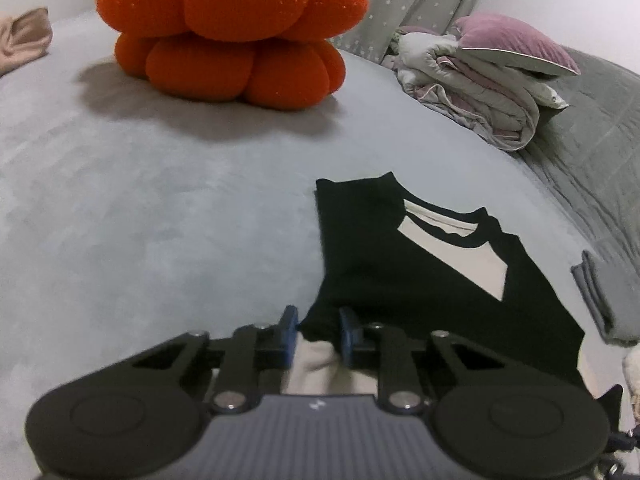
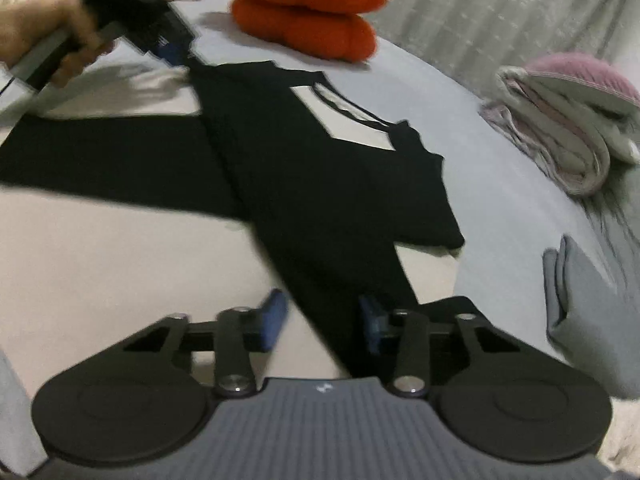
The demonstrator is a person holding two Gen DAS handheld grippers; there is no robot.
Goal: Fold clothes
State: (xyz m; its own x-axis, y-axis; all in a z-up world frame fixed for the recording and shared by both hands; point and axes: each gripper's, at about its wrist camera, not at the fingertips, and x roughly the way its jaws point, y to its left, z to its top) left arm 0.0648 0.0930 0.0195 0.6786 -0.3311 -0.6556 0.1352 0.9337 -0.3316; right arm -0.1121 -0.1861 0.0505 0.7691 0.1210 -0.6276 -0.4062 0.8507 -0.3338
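Note:
A black and cream raglan shirt point(image 1: 400, 280) lies on the grey bed point(image 1: 160, 220), collar pointing away. My left gripper point(image 1: 318, 334) is shut on a bunched black and cream edge of it at the near left. In the right wrist view the shirt point(image 2: 320, 180) spreads out with one black sleeve folded across the body. A hand holds the left gripper point(image 2: 176, 50) at the shirt's far left corner. My right gripper point(image 2: 323, 320) stands open low over the near part of the shirt. A black strip of fabric runs between its blue fingers without filling the gap.
A large orange knotted cushion point(image 1: 232, 28) sits at the back of the bed. A folded quilt with a purple pillow point(image 1: 480, 80) lies at the back right. A folded grey cloth point(image 2: 588, 320) rests right of the shirt. A beige garment point(image 1: 24, 36) is at the far left.

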